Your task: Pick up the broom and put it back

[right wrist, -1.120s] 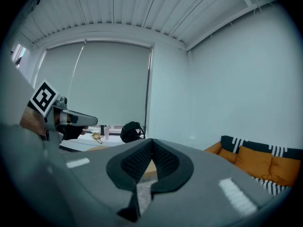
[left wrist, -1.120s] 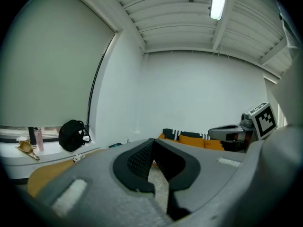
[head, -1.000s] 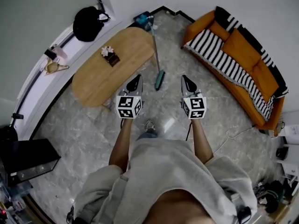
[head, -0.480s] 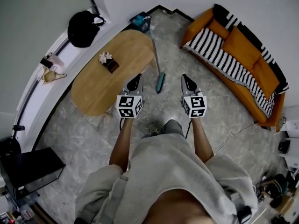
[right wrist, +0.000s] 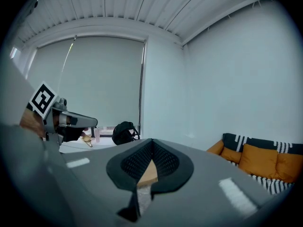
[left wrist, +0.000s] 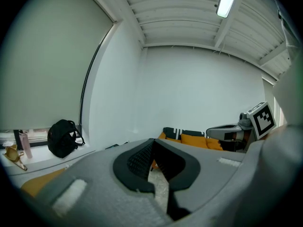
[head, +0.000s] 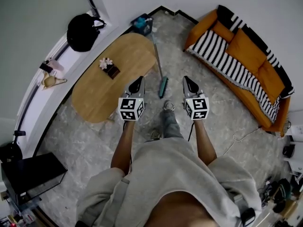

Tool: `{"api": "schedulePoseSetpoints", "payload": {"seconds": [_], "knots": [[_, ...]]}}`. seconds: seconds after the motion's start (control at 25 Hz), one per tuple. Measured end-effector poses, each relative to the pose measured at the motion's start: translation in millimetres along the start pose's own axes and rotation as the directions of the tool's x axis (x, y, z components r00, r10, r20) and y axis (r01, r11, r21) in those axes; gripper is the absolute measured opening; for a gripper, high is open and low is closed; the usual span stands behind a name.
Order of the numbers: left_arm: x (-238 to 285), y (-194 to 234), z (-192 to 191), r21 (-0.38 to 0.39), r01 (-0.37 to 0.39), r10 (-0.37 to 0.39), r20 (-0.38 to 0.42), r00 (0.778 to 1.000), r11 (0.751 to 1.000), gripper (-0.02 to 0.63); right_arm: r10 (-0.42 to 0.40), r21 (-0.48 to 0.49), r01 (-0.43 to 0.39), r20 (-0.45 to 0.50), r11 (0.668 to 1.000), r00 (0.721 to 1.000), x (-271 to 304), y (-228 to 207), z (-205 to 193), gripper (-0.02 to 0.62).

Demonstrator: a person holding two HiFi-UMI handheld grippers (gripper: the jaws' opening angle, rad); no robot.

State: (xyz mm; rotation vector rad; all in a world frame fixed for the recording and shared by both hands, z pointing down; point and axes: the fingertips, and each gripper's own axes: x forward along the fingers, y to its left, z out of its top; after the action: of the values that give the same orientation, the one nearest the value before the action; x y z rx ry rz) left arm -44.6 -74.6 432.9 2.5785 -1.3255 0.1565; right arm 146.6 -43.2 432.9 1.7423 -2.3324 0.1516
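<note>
Teal-headed broom (head: 163, 85) lies flat on the marble floor (head: 85, 136) at the upper middle of the head view, its thin handle running up toward the corner, just beside the wooden table (head: 109, 79). Left gripper (head: 137, 83) and right gripper (head: 189, 83) are both clenched on nothing, 1 on each side of the brush head. The risks as I judge them: jaws not opened in time would skid off the flat handle or push it under the table, and the foot (head: 168, 106) just below the head could kick it.

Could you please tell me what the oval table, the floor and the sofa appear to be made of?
Oval table: probably wood or veneer, matte; even light tan top.
Floor: polished stone or marble-look tile; grey-white veining, slight sheen.
Sofa: orange fabric or leatherette, unclear; a striped throw covers part of it.
</note>
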Motion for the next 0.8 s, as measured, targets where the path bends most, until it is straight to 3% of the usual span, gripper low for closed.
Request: {"api": "schedulePoseSetpoints", "payload": {"seconds": [0.32,0.8], "knots": [[68.1,33.6,22.6,-0.005,-0.049,0.049,-0.001,0.999,0.999,0.002,0.059,-0.010,-0.059,0.014,0.998,0.998,80.6,-33.2,20.2,0.002],[176.2,81.4,38.1,-0.034,-0.183,0.181,-0.046,0.982,0.983,0.001,0.187,-0.015,-0.187,-0.015,0.982,0.982,207.1,-97.6,34.9,0.003]]}}
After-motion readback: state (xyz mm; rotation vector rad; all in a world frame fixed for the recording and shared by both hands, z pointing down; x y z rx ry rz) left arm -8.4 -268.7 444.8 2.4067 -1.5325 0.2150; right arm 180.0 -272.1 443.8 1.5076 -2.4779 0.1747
